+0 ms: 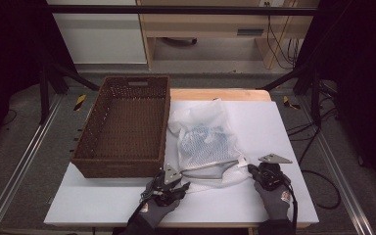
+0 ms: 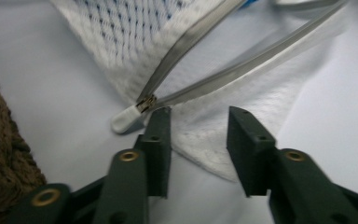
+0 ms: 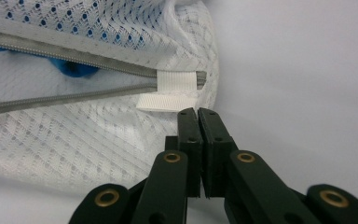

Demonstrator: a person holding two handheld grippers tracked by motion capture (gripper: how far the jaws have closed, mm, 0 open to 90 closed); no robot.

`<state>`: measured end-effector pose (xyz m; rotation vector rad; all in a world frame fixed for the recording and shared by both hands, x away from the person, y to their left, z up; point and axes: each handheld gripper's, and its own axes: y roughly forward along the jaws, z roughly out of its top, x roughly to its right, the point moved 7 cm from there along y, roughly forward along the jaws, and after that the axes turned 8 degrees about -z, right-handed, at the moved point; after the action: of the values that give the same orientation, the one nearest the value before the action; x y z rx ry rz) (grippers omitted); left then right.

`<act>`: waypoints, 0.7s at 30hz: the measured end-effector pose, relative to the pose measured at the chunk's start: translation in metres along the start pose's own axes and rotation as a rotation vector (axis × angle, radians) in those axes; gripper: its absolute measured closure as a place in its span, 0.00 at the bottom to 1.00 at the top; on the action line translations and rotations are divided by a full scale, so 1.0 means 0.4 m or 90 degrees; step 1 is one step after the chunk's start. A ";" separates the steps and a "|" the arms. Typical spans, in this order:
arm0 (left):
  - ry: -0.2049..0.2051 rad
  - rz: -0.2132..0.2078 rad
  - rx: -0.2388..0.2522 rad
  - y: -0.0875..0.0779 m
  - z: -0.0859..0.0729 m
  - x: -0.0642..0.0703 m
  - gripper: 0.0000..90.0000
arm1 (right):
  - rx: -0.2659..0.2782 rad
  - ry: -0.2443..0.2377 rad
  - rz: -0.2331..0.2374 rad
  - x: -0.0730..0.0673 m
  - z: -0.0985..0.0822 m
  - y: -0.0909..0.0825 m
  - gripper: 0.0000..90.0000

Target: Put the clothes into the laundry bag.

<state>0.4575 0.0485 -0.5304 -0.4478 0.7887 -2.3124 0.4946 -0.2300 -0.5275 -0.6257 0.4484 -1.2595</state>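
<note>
On the white desk (image 1: pixel 254 205), the brown basket (image 1: pixel 122 127) sits just left of the mesh bag (image 1: pixel 203 139), touching it. My left tongs (image 2: pixel 198 123) stand released at the bag's near left corner, beside the zipper pull (image 2: pixel 123 120). My right tongs (image 3: pixel 197 114) are clenched shut at the bag's near right corner, below the white tab (image 3: pixel 177 80), pinching nothing I can see.

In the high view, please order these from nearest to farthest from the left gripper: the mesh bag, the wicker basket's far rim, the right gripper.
1. mesh bag, its zipper edge just right of the left gripper.
2. right gripper, across at the bag's other corner.
3. wicker basket's far rim, at the table's back.
</note>
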 end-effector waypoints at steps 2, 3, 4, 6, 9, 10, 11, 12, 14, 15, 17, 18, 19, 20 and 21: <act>0.006 0.018 -0.006 -0.002 -0.001 -0.005 0.82 | -0.002 0.004 0.004 0.001 -0.013 -0.016 0.98; 0.008 0.025 -0.011 -0.004 -0.001 -0.008 0.86 | -0.004 0.006 0.007 0.000 -0.021 -0.024 0.98; 0.011 0.030 -0.015 -0.005 -0.002 -0.010 0.90 | -0.004 0.001 0.009 0.001 -0.030 -0.033 0.98; 0.010 0.032 -0.018 -0.008 -0.002 -0.013 0.97 | -0.009 0.009 0.016 -0.004 -0.050 -0.050 0.98; 0.010 0.027 -0.021 -0.013 -0.005 -0.020 0.98 | 0.001 0.006 0.014 -0.002 -0.053 -0.065 0.87; 0.011 0.024 -0.020 -0.015 -0.006 -0.022 0.98 | 0.016 0.007 0.013 -0.001 -0.042 -0.070 0.84; 0.012 0.024 -0.021 -0.019 -0.008 -0.024 0.98 | 0.036 0.005 0.014 -0.001 -0.027 -0.074 0.77; 0.010 0.021 -0.016 -0.020 -0.009 -0.026 0.98 | 0.055 0.005 0.011 -0.001 -0.014 -0.074 0.72; 0.011 0.018 -0.016 -0.022 -0.010 -0.030 0.98 | 0.071 0.002 0.013 -0.002 0.005 -0.059 0.70; 0.014 0.015 -0.018 -0.023 -0.011 -0.032 0.98 | 0.069 0.015 0.019 -0.003 0.012 -0.044 0.71; 0.022 0.016 -0.020 -0.024 -0.012 -0.033 0.98 | 0.061 0.019 0.015 -0.003 0.018 -0.009 0.74; 0.026 0.018 -0.020 -0.024 -0.012 -0.033 0.98 | 0.048 0.011 0.009 -0.004 0.015 0.007 0.76; 0.032 0.020 -0.022 -0.025 -0.013 -0.033 0.98 | 0.030 0.007 -0.002 -0.004 0.009 0.018 0.81; 0.032 0.019 -0.020 -0.025 -0.013 -0.034 0.98 | 0.028 0.007 0.000 -0.006 0.006 0.022 0.87; 0.030 0.018 -0.018 -0.024 -0.012 -0.035 0.98 | 0.030 0.012 0.003 -0.006 0.005 0.018 0.92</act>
<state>0.4608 0.0659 -0.5294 -0.3928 0.8470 -2.2959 0.5003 -0.2259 -0.5308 -0.5739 0.4346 -1.2684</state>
